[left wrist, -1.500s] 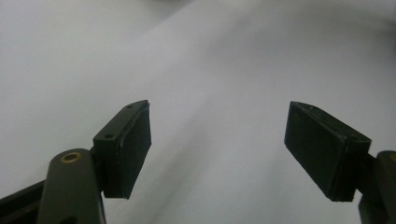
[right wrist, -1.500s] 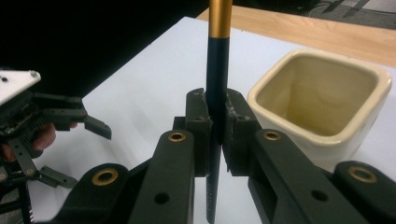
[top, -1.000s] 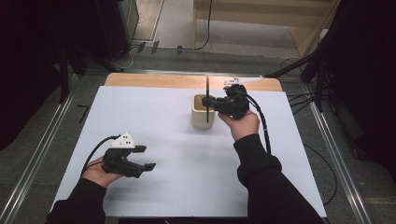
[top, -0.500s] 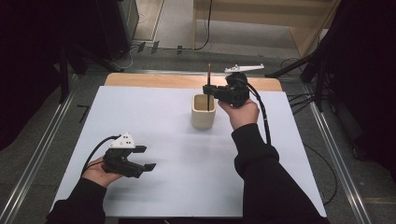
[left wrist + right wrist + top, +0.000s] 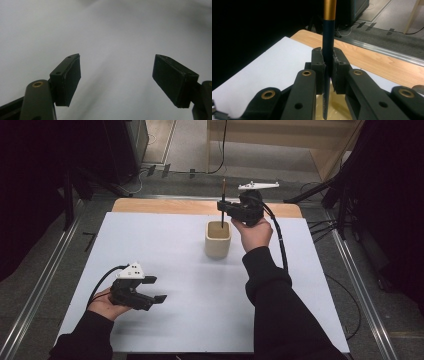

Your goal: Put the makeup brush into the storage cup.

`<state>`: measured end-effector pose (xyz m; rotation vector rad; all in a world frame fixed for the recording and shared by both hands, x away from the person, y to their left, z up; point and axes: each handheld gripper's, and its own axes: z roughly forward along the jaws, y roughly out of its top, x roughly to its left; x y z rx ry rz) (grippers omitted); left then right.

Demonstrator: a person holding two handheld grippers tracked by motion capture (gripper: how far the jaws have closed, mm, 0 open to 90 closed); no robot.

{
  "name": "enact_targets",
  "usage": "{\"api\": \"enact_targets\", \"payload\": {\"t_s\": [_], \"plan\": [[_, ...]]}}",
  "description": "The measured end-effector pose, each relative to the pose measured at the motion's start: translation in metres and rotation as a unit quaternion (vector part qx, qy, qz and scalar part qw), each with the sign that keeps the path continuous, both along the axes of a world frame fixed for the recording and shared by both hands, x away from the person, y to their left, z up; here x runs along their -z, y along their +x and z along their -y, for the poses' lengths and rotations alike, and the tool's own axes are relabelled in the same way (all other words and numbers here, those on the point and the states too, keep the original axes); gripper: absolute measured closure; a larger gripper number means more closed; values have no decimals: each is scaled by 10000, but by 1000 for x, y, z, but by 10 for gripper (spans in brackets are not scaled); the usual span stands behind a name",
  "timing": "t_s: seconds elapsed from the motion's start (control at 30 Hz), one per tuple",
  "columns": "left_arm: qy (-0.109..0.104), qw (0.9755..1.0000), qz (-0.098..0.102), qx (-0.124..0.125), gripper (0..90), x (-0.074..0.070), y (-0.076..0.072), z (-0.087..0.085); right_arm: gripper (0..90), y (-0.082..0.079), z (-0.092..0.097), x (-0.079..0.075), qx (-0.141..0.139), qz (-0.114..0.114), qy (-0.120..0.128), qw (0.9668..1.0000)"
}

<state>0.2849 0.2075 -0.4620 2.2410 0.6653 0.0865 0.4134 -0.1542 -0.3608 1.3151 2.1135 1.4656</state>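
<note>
A slim dark pen with a gold top end (image 5: 223, 200) (image 5: 328, 37) stands upright, its lower tip over the mouth of a beige square cup (image 5: 218, 240) at the far middle of the white sheet. My right gripper (image 5: 223, 208) (image 5: 328, 68) is shut on the pen's shaft, above and just right of the cup; the cup's pale inside (image 5: 337, 105) shows under the jaws. My left gripper (image 5: 156, 290) (image 5: 116, 80) rests low at the near left of the sheet, open, with bare white sheet between its pads.
The white sheet (image 5: 165, 250) covers a wooden table whose bare strip (image 5: 165, 206) runs along the far edge. Metal rails (image 5: 45, 285) flank the table. A white tool (image 5: 257, 185) lies on the floor beyond the far edge. Dark curtains stand left and right.
My right gripper has carried the pen toward the far edge and a little up, so more of the shaft stands above the cup. The left gripper has stayed where it was.
</note>
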Motion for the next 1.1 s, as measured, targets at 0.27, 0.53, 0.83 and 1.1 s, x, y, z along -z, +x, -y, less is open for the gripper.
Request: {"api": "enact_targets", "payload": {"t_s": [0.27,0.53,0.83,1.1], "plan": [[-16,10000,-31,0,234,0,0,0,831,7,-2,14,183,140,-80,9997],[-14,10000,-33,9,233,0,0,0,831,10,-4,30,236,66,-90,9997],[1,10000,-28,12,233,0,0,0,830,8,-4,51,277,-38,-79,9996],[-8,10000,-26,-3,234,0,0,-1,817,4,-7,64,250,-99,-107,9996]]}}
